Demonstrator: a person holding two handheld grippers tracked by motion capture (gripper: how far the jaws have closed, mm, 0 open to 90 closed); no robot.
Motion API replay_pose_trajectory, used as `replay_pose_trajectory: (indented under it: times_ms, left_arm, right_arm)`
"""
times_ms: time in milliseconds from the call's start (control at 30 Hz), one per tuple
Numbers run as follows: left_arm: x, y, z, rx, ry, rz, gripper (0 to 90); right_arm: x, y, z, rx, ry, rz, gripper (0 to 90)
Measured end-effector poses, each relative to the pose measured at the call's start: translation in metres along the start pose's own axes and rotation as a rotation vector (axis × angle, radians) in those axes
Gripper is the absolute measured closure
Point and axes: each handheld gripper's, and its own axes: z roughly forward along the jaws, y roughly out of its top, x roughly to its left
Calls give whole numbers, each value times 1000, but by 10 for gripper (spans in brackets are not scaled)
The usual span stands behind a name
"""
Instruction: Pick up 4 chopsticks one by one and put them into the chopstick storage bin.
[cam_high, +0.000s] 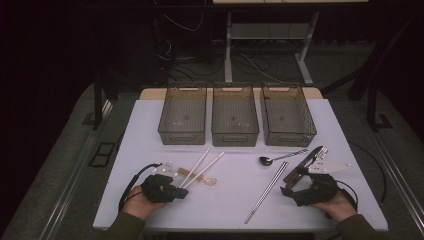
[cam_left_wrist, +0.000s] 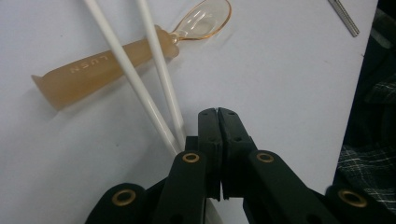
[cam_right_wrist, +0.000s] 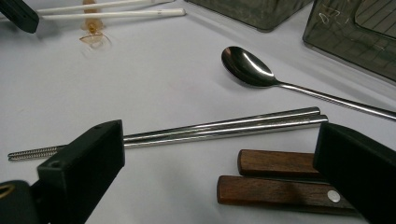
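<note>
My left gripper (cam_high: 182, 192) rests on the white table (cam_high: 230, 210) at the front left, jaws shut with nothing between them (cam_left_wrist: 218, 113). Two white chopsticks (cam_high: 200, 167) (cam_left_wrist: 140, 79) run beside its left jaw and pass under its body. They lie across an amber plastic spoon (cam_high: 210, 181) (cam_left_wrist: 93, 70). At the front right my right gripper (cam_high: 294, 184) (cam_right_wrist: 218, 140) is open wide. Just beyond its jaws lie a pair of metal chopsticks (cam_high: 267, 192) (cam_right_wrist: 224, 126). Two wooden handles (cam_right_wrist: 275, 186) of a knife and fork (cam_high: 306, 162) lie between the jaws. A metal spoon (cam_high: 280, 157) (cam_right_wrist: 247, 67) lies farther off.
Three dark see-through bins (cam_high: 182, 117) (cam_high: 235, 117) (cam_high: 287, 117) stand in a row at the back of the table. Bare table surface lies between the two hands. Desk legs and cables sit on the dark floor behind.
</note>
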Motion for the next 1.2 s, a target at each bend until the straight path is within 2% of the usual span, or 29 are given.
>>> replay_pose_trajectory:
  times_ms: [400, 667, 900, 1200]
  left_arm:
    - [7, -3, -6, -2, 47, -7, 882]
    - [13, -7, -12, -29, 76, -24, 884]
    - [17, -9, -16, -40, 101, -20, 886]
    - [21, -11, -19, -57, 125, -34, 890]
  right_arm:
    - [0, 0, 0, 0, -1, 0, 23]
    - [0, 0, 0, 1, -2, 0, 23]
    - [0, 0, 0, 0, -2, -1, 23]
    - [0, 0, 0, 2, -2, 0, 23]
